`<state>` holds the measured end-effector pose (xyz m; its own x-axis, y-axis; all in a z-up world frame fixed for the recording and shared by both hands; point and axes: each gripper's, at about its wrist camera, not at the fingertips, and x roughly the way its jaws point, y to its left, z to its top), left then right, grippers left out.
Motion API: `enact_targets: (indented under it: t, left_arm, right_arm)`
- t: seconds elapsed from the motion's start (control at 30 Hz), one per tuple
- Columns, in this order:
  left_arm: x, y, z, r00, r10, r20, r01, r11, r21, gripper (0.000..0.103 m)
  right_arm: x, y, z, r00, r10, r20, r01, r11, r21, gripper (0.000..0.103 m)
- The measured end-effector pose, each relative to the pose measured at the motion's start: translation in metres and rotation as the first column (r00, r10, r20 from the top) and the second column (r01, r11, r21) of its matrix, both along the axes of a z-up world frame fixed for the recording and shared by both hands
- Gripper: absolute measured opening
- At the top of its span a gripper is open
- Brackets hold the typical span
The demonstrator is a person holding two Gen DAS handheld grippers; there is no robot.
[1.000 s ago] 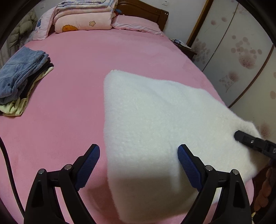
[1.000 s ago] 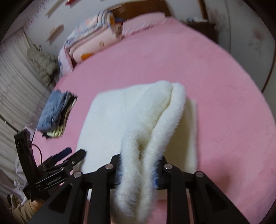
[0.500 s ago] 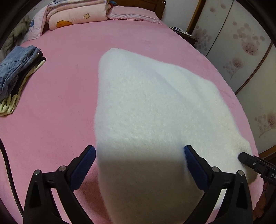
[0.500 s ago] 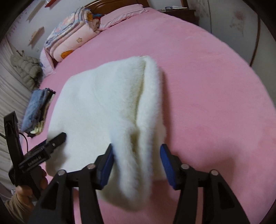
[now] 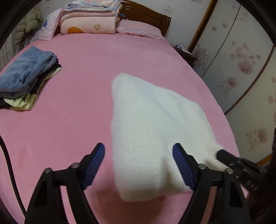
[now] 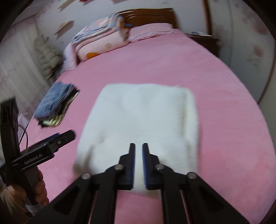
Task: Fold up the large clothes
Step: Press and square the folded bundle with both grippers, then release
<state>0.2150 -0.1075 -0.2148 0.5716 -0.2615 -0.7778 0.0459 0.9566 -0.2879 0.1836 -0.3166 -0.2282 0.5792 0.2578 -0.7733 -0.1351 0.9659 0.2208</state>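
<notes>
The right claw (image 6: 138,163) has its two blue pads almost together, with only a thin gap, and nothing is between them; it grasps nothing. It hangs just over the near edge of the white fleece garment (image 6: 141,120), about at the middle of this edge. The left claw (image 5: 138,165) is spread wide and empty, and it stands at the garment's near-left corner, with the corner lying between its fingers but below them, not touched as far as I can see.

The garment lies folded on the pink bed (image 5: 69,120), as a thick rectangle. In the right view its long axis runs away from the claws, toward the headboard (image 6: 151,15). So both claws are at the same short end, the left one by the corner and the right one nearer the centre.

I judge the next fold, if one is needed, would carry this near end forward along the long axis. A stack of folded clothes (image 5: 25,79) rests well apart on the left.
</notes>
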Motion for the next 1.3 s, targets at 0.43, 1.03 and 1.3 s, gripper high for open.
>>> enact_targets:
  t: [0.43, 1.03, 1.3]
  left_arm:
    - [-0.004, -0.048, -0.031, 0.985, -0.167, -0.049, 0.167, 0.986, -0.007, 0.044]
    - [-0.014, -0.06, -0.041, 0.98, -0.199, -0.024, 0.201, 0.977, 0.067, 0.049]
    - [0.001, -0.041, 0.002, 0.987, -0.155, -0.035, 0.156, 0.987, 0.028, 0.071]
  right_arm:
    - [-0.001, -0.013, -0.04, 0.997, -0.06, -0.049, 0.048, 0.976, -0.211, 0.0]
    - [-0.002, -0.065, -0.071, 0.957, -0.255, -0.141, 0.224, 0.952, -0.209, 0.0]
    - [-0.006, -0.059, -0.019, 0.973, -0.218, -0.082, 0.199, 0.961, -0.19, 0.003]
